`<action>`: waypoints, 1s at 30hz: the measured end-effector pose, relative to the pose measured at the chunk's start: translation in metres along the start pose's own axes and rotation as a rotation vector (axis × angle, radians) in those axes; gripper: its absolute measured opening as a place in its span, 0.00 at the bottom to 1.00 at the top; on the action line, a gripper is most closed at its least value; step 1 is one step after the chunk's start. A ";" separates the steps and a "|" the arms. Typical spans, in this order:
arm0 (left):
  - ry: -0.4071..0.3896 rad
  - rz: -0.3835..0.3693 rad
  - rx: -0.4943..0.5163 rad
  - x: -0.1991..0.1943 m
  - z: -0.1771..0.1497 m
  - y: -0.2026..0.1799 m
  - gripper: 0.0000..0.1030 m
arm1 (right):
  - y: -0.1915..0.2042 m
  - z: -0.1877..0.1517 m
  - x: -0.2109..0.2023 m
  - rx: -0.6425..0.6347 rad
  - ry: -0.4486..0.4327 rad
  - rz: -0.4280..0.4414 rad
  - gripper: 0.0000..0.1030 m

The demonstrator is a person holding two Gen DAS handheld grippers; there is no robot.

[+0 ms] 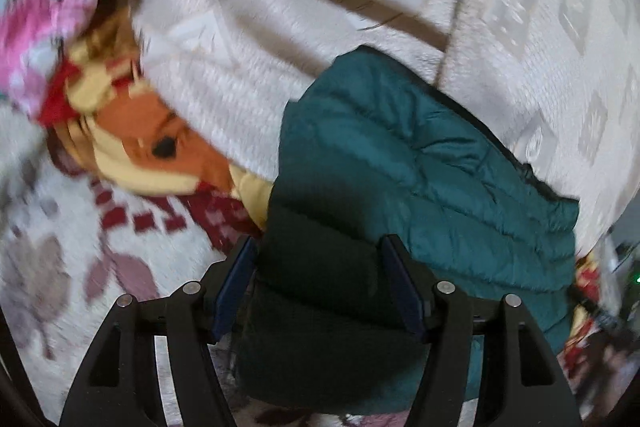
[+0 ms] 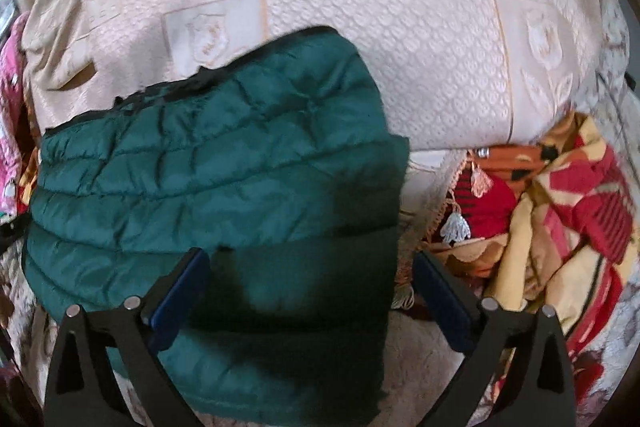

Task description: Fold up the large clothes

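2 grippers, your left gripper (image 1: 318, 257) and right gripper (image 2: 310, 269), straddle the folded green puffer jacket (image 2: 208, 163) with jaws spread, neither visibly clamping it.

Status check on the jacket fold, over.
Left gripper open astride folded teal quilted puffer jacket. Right gripper wide open, jacket edge between. Nothing blocking.

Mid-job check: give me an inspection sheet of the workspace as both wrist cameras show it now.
Surface: cream patterned bedspread with a floral blanket nearer the cameras.
Job's things: green quilted jacket, folded into a compact bundle.
Clutter: red-and-yellow patterned cloth beside the jacket; pink cloth further off.
Grippers: left gripper has its jaws astride the jacket's dark end, grip unclear; right gripper is wide open over the jacket's edge.
Cables: nothing seen.
Surroundings: blurred, unidentifiable.
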State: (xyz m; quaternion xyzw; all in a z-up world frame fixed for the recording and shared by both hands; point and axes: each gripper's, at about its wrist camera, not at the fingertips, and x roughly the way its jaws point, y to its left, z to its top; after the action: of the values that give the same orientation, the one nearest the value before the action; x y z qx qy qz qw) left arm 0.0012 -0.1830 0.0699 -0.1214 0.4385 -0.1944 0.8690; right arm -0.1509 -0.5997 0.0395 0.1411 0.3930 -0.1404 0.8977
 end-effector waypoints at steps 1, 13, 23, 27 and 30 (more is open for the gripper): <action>0.015 -0.019 -0.024 0.005 -0.001 0.005 0.45 | -0.005 0.001 0.007 0.023 0.009 0.014 1.00; 0.117 -0.220 -0.125 0.061 -0.006 0.026 0.80 | -0.036 0.015 0.073 0.152 0.107 0.269 1.00; 0.149 -0.239 -0.061 0.059 -0.005 -0.005 0.43 | -0.023 0.013 0.074 0.152 0.118 0.382 0.77; 0.136 -0.229 -0.003 0.031 -0.004 -0.021 0.19 | -0.018 0.014 0.046 0.163 0.089 0.416 0.50; 0.140 -0.253 0.032 0.002 -0.004 -0.029 0.13 | -0.013 0.011 0.021 0.170 0.088 0.440 0.43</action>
State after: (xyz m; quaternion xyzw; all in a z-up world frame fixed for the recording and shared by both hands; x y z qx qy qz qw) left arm -0.0077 -0.2104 0.0767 -0.1482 0.4759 -0.3174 0.8067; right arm -0.1342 -0.6184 0.0291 0.3045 0.3782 0.0323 0.8736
